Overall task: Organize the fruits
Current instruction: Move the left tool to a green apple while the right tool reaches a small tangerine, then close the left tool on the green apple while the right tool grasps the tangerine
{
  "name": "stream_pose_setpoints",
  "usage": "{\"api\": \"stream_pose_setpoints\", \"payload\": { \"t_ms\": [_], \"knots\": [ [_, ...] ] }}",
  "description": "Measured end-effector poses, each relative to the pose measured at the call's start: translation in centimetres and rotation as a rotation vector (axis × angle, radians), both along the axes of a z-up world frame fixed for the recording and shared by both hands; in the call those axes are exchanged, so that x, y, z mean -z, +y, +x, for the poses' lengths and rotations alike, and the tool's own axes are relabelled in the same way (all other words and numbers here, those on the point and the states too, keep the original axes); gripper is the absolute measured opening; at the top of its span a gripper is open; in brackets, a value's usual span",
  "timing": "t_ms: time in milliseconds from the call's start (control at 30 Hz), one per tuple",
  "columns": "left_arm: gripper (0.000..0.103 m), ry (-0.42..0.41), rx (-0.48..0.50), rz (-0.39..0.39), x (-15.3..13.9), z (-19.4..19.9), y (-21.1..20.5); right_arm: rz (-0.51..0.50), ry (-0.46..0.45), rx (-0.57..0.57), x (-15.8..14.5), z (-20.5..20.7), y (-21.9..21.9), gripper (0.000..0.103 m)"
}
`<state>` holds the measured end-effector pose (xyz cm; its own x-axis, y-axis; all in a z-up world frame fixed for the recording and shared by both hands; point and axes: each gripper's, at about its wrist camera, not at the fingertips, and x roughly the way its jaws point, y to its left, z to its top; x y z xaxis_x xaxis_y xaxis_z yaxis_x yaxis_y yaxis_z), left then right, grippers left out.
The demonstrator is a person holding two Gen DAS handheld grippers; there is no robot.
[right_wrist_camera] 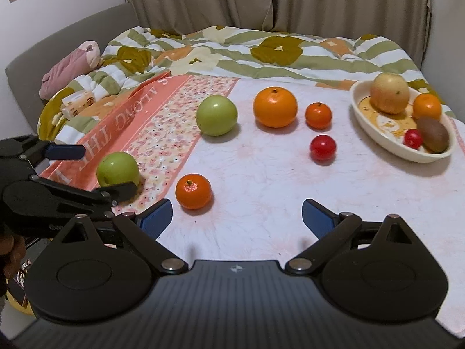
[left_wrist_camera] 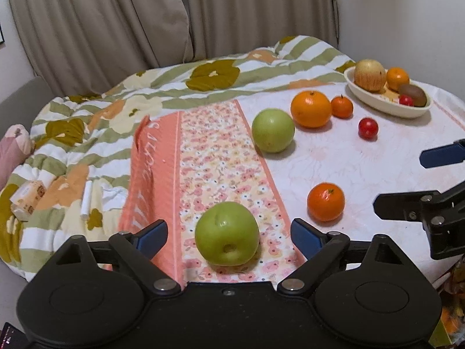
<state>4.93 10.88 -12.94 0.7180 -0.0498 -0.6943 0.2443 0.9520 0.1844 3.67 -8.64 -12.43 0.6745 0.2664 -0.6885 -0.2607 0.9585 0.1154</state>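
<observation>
A green apple [left_wrist_camera: 227,234] lies on the floral cloth between the open fingers of my left gripper [left_wrist_camera: 229,234]; it also shows in the right wrist view [right_wrist_camera: 117,168]. A second green apple [left_wrist_camera: 272,130], a large orange [left_wrist_camera: 311,109], a small mandarin [left_wrist_camera: 342,106], a red fruit [left_wrist_camera: 368,128] and a nearer mandarin [left_wrist_camera: 326,201] lie loose on the cloth. A cream oval bowl [right_wrist_camera: 377,142] at the right holds a yellow apple [right_wrist_camera: 389,93], an orange [right_wrist_camera: 427,106], a kiwi [right_wrist_camera: 433,134] and a small red fruit [right_wrist_camera: 412,138]. My right gripper [right_wrist_camera: 237,218] is open and empty over bare cloth, right of the near mandarin [right_wrist_camera: 193,191].
A striped floral quilt [left_wrist_camera: 87,116] is bunched at the left and back. A tissue pack [left_wrist_camera: 27,199] and a pink plush [right_wrist_camera: 69,68] lie on it. Curtains [left_wrist_camera: 145,14] hang behind. The left gripper shows in the right wrist view [right_wrist_camera: 96,168].
</observation>
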Motion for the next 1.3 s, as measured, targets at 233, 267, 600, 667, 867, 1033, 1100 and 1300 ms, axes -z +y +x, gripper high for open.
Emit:
{"api": "stream_pose_setpoints", "payload": {
  "t_ms": [233,267,600,667,867,1033,1100,1300],
  "knots": [
    [0.07,0.05,-0.001,-0.012,1.6,1.2,0.1,0.004,0.026,-0.017,1.3,1.5,1.4,0.103],
    [0.067,0.056,-0.004,-0.016,1.7,1.4,0.2,0.002,0.028,-0.021,1.5,1.6,1.5,0.103],
    [0.058,0.062,0.001,-0.042,1.9,1.4,1.1,-0.004,0.063,-0.059,2.7,2.8,3.8,0.09],
    [0.058,0.062,-0.001,-0.042,1.9,1.3,1.3,-0.007,0.067,-0.069,2.9,3.0,4.2,0.084],
    [0.058,0.07,-0.009,-0.04,1.8,0.8,2.0,-0.025,0.061,-0.098,3.0,3.4,5.2,0.078],
    [0.058,0.077,-0.014,-0.04,1.8,0.3,2.4,-0.045,0.06,-0.111,3.2,3.8,5.7,0.073],
    [0.058,0.078,-0.019,-0.037,1.7,0.3,2.4,-0.044,0.057,-0.111,3.1,3.9,5.8,0.071],
    [0.058,0.081,-0.046,-0.042,1.6,0.0,2.8,-0.052,0.053,-0.117,3.1,4.2,6.0,0.052]
  ]
}}
